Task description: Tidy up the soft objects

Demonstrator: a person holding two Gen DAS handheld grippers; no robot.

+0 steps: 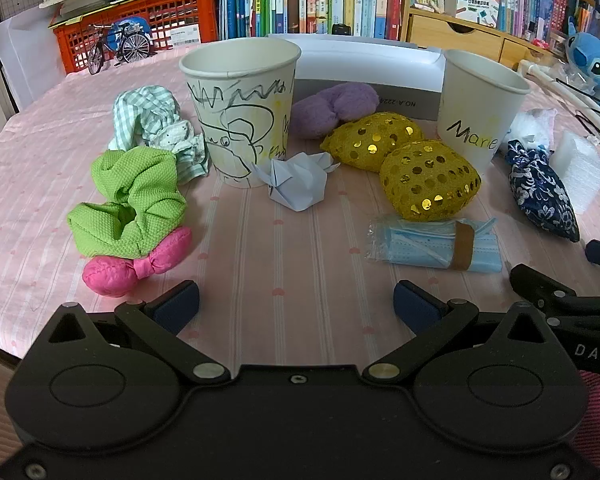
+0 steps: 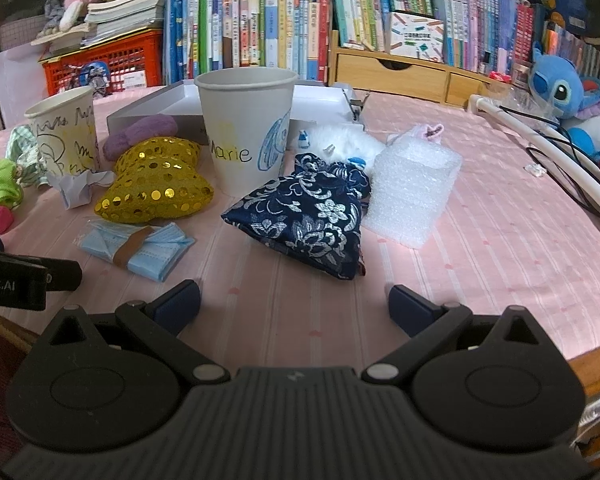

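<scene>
Now both tongs are hovering spread and empty over the pink striped surface (image 1: pixel 284 248): left tongs (image 1: pixel 296 306), right tongs (image 2: pixel 294 304). Soft things are lying scattered around two upright cups: a gold sequined bow (image 1: pixel 428 180) between them, a green scrunchie (image 1: pixel 128 196) touching a pink bow (image 1: pixel 132 266), and a navy floral pouch (image 2: pixel 308 216) leaning beside the Marie cup (image 2: pixel 246 132).

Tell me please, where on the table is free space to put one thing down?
Bare cloth lies before the left gripper, between pink bow and blue masks, and right of the foam block. Around both cups it is crowded.
</scene>
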